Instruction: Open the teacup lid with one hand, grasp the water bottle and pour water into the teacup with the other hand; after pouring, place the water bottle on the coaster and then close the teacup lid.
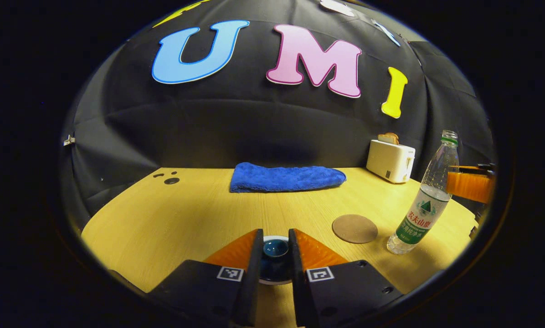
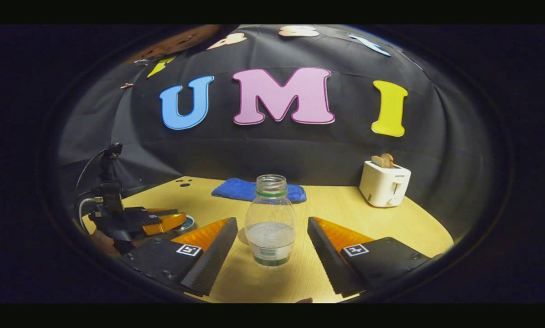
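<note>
Water bottle (image 2: 269, 223): thin, crushable, uncapped, part-full; grip mid-body. Right gripper (image 2: 271, 255) jaws apart around it. Left gripper (image 1: 275, 255) closed on teacup lid (image 1: 275, 248) knob.

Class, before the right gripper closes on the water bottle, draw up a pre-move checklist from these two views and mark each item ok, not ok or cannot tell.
1. Right gripper open wide enough for the water bottle: ok, a gap shows on each side.
2. Bottle centred between its fingers: ok.
3. Bottle upright on the table, cap off: ok.
4. Left gripper closed on the teacup lid: cannot tell; its fingers flank the knob, contact unclear.
5. Teacup lid lifted off for pouring: not ok, it sits on the cup.
6. Coaster free to take the bottle: ok.
</note>
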A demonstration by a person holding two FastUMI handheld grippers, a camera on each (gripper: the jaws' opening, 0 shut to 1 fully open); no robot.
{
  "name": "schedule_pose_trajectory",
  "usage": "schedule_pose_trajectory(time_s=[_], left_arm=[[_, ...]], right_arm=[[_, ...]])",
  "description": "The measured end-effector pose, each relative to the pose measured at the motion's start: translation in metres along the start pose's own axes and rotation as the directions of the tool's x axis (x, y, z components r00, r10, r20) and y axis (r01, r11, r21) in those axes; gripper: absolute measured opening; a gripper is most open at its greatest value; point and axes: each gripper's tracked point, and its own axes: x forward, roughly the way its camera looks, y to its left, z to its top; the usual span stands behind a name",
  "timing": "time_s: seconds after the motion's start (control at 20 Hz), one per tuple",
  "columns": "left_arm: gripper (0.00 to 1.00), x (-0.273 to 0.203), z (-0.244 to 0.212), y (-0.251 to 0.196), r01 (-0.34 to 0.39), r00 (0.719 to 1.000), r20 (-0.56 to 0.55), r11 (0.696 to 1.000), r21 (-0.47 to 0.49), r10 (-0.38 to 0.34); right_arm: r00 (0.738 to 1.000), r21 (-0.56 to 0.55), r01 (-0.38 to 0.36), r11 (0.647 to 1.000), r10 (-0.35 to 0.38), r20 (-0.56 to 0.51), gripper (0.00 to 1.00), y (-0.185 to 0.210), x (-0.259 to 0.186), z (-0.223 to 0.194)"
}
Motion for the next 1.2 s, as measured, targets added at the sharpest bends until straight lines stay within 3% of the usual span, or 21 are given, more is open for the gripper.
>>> schedule_pose_trajectory(time_s=[0.15, 0.7, 0.75, 0.8, 0.85, 0.9, 1.15, 1.2], left_arm=[[0.27, -0.001, 0.007, 0.004, -0.016, 1.000, 0.023, 1.000, -0.018, 0.016], [0.34, -0.018, 0.037, 0.012, -0.022, 0.997, 0.067, 0.999, -0.037, 0.024], [0.31, -0.018, 0.036, 0.013, -0.024, 0.998, 0.065, 0.999, -0.038, 0.026], [0.34, -0.019, 0.037, 0.014, -0.025, 0.998, 0.062, 0.999, -0.036, 0.027], [0.31, -0.020, 0.035, 0.015, -0.029, 0.998, 0.061, 0.999, -0.030, 0.030], [0.34, -0.021, 0.037, 0.017, -0.031, 0.997, 0.063, 0.999, -0.025, 0.032], [0.27, -0.026, 0.046, 0.026, -0.048, 0.996, 0.074, 0.999, -0.021, 0.050], [0.31, -0.028, 0.047, 0.030, -0.056, 0.996, 0.073, 0.998, -0.023, 0.058]], right_arm=[[1.000, -0.002, 0.000, 1.000, 0.000, -0.018, 0.96, 0.002, 0.001, -0.014], [0.998, -0.004, 0.019, 1.000, -0.020, -0.058, 0.96, 0.002, 0.027, -0.058], [0.998, -0.001, 0.022, 1.000, -0.022, -0.059, 0.96, 0.001, 0.030, -0.058], [0.998, 0.008, 0.033, 0.999, -0.033, -0.057, 0.94, -0.002, 0.030, -0.058], [0.998, 0.021, 0.039, 0.999, -0.038, -0.060, 0.87, -0.002, 0.041, -0.059], [0.997, 0.026, 0.041, 0.999, -0.039, -0.068, 0.80, -0.002, 0.037, -0.059], [0.996, -0.103, 0.036, 0.994, -0.045, -0.082, 0.77, -0.003, 0.044, -0.041], [0.995, -0.152, 0.043, 0.987, -0.055, -0.079, 0.77, -0.003, 0.046, -0.035]])
